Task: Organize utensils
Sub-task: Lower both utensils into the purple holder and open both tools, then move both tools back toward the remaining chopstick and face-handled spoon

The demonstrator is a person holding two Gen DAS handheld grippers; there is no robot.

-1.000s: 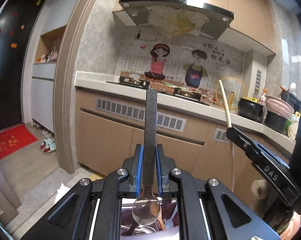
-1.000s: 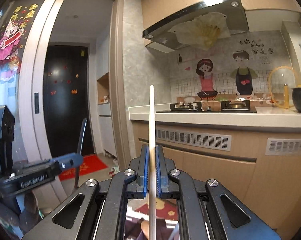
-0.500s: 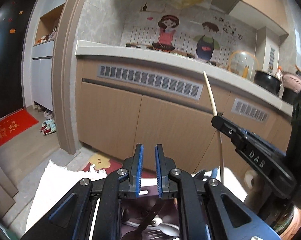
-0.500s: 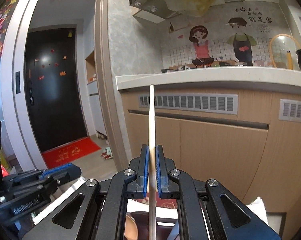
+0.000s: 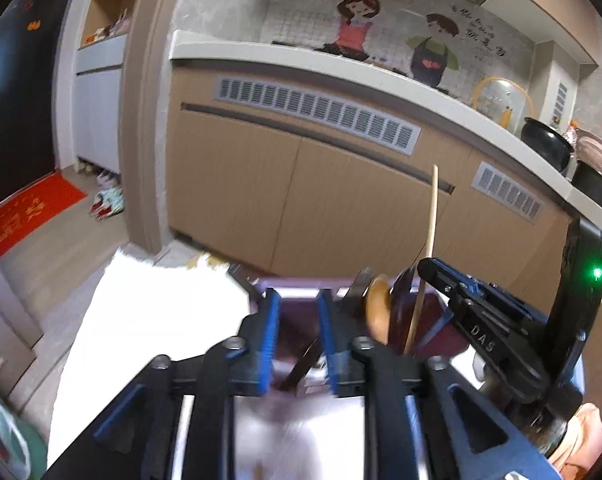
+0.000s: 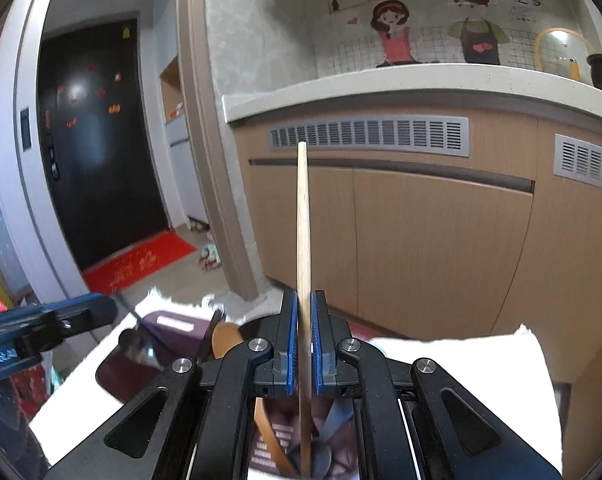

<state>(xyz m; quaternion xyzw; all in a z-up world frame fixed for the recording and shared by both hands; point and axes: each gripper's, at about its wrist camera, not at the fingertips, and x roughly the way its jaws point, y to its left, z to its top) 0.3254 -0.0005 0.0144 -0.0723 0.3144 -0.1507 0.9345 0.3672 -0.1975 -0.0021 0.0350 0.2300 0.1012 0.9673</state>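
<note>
Already the purple holder [image 5: 441,320] on the white cloth [image 5: 149,320] holds several utensils; left gripper [image 5: 297,338], just opening, is empty, while right gripper [image 6: 304,342] clamps a chopstick [image 6: 303,220] above it.

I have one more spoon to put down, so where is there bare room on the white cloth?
The white cloth lies bare right of the right hand-held gripper, and again left of the purple utensil box in the left wrist view. The box is crowded: a wooden spoon, dark handles and the held chopstick stand in it.
</note>
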